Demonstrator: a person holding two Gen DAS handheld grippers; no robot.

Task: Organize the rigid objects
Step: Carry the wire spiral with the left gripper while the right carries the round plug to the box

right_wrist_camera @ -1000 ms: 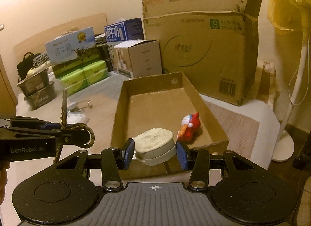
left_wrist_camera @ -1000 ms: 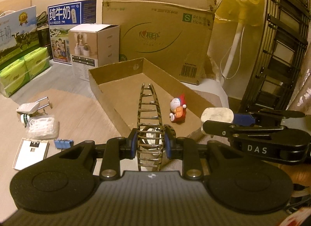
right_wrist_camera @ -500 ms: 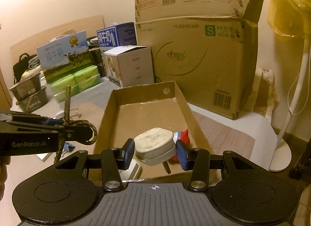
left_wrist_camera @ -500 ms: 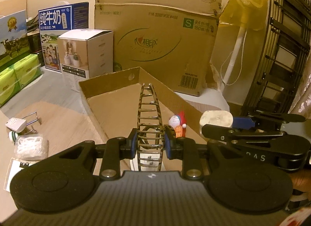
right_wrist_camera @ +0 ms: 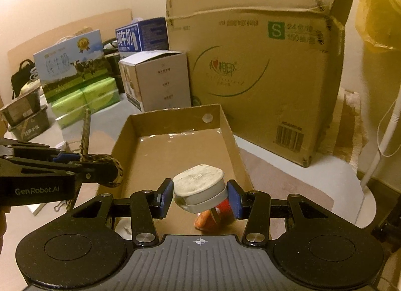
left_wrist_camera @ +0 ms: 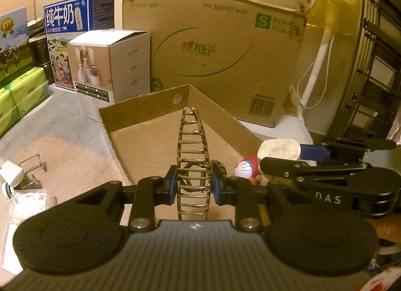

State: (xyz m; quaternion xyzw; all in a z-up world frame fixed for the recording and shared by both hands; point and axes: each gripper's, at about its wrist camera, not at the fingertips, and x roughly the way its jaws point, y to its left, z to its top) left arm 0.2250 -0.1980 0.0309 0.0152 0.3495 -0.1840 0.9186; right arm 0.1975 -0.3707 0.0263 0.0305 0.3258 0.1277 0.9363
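My left gripper (left_wrist_camera: 194, 187) is shut on a large leopard-print hair claw clip (left_wrist_camera: 193, 140), held upright over the near part of the open cardboard tray (left_wrist_camera: 142, 105). My right gripper (right_wrist_camera: 199, 198) is shut on a white plug adapter (right_wrist_camera: 199, 187), held above the tray (right_wrist_camera: 173, 118) near its right wall. A small red and white Doraemon figure (left_wrist_camera: 246, 169) lies in the tray below the adapter; it shows in the right wrist view (right_wrist_camera: 213, 215) too. Each gripper shows in the other's view: the right one (left_wrist_camera: 300, 155), the left one (right_wrist_camera: 82, 163).
A big cardboard carton (left_wrist_camera: 215, 47) stands behind the tray, with a white product box (left_wrist_camera: 112, 73) and milk cartons (left_wrist_camera: 77, 22) to its left. Green tissue packs (left_wrist_camera: 20, 95), a white bottle (left_wrist_camera: 11, 174), a wire clip (left_wrist_camera: 32, 168) and a plastic bag (left_wrist_camera: 27, 200) lie left. A fan stand (right_wrist_camera: 378, 140) is right.
Both grippers have moved forward and closer over the tray, each keeping its hold. The figure now sits under the right gripper's fingers.
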